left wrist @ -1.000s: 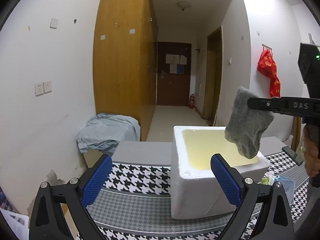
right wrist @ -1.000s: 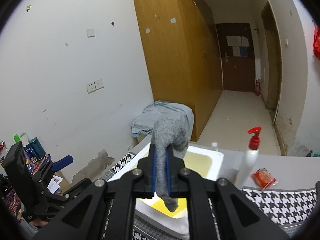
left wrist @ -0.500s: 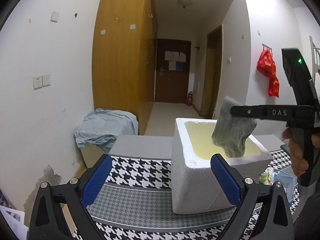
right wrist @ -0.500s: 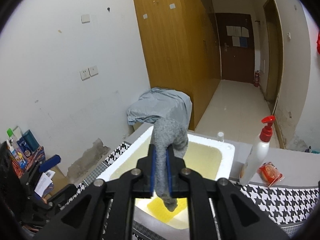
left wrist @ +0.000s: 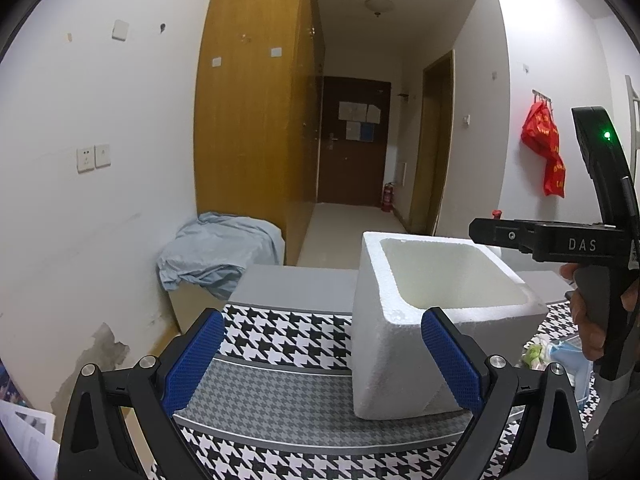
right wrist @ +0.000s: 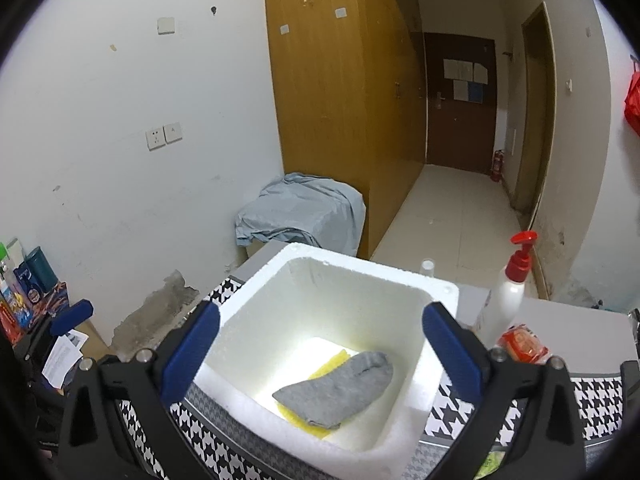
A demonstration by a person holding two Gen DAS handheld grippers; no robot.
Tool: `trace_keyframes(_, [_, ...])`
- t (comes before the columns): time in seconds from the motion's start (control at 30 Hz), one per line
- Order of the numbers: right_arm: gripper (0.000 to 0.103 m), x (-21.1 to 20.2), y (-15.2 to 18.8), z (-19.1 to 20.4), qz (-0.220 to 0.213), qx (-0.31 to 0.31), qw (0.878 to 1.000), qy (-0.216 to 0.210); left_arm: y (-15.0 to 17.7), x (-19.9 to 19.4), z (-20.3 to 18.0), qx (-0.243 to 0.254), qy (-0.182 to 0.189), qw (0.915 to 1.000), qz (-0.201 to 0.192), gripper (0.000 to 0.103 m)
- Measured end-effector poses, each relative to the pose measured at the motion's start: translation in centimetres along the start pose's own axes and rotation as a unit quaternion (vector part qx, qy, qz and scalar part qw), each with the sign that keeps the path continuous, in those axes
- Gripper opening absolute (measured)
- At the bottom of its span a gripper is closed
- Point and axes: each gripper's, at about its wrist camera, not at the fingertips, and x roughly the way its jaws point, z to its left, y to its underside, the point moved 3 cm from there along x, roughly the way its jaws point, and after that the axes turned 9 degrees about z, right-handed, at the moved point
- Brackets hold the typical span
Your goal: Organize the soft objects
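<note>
A grey sock (right wrist: 336,388) lies on the floor of the white foam box (right wrist: 368,272), on top of a yellow cloth (right wrist: 332,360). My right gripper (right wrist: 320,344) hovers above the box mouth, its jaws opening wide with nothing between the blue pads. In the left wrist view that right gripper (left wrist: 476,232) reaches in from the right over the foam box (left wrist: 384,360), held by a hand (left wrist: 592,320). My left gripper (left wrist: 320,360) stands open near the box's front left corner, empty.
The box stands on a houndstooth cloth (left wrist: 280,340) over a grey table. A white pump bottle (right wrist: 504,300) and a red packet (right wrist: 524,340) stand right of the box. A blue-grey sheet (left wrist: 216,256) covers a low stand by the wall. Small packets (left wrist: 560,356) lie at the right.
The right gripper sank toward the box and opened; the grey sock dropped from its pads and now lies inside the box. The left gripper has stayed put.
</note>
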Motion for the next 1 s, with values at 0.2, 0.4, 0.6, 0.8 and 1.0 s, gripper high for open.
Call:
trace_keyframes(0.2, [0.103,-0.9,0.6,0.0,-0.006,-0.003,1.0,0.002,0.2,-0.4,-0.3,-0.001,0.001,1.0,0.001,0.099])
trace_keyframes(0.4, [0.103,-1.5,1.6,0.2,-0.011,-0.008,1.0,0.014,0.6,-0.9,-0.5,-0.004,0.002,1.0,0.001,0.099])
trace_keyframes(0.6, [0.103,-2.2,2.6,0.8,-0.02,-0.019,1.0,0.015,1.4,-1.5,-1.1,-0.002,0.002,1.0,0.001,0.099])
trace_keyframes(0.8, [0.103,-3.2,3.2,1.2,-0.039,-0.024,0.999,0.016,1.9,-2.2,-1.5,-0.001,-0.007,1.0,-0.005,0.1])
trace_keyframes(1.0, [0.103,-4.0,4.4,1.5,-0.04,-0.026,0.999,0.009,2.7,-2.9,-1.7,-0.006,-0.013,0.9997,-0.017,0.1])
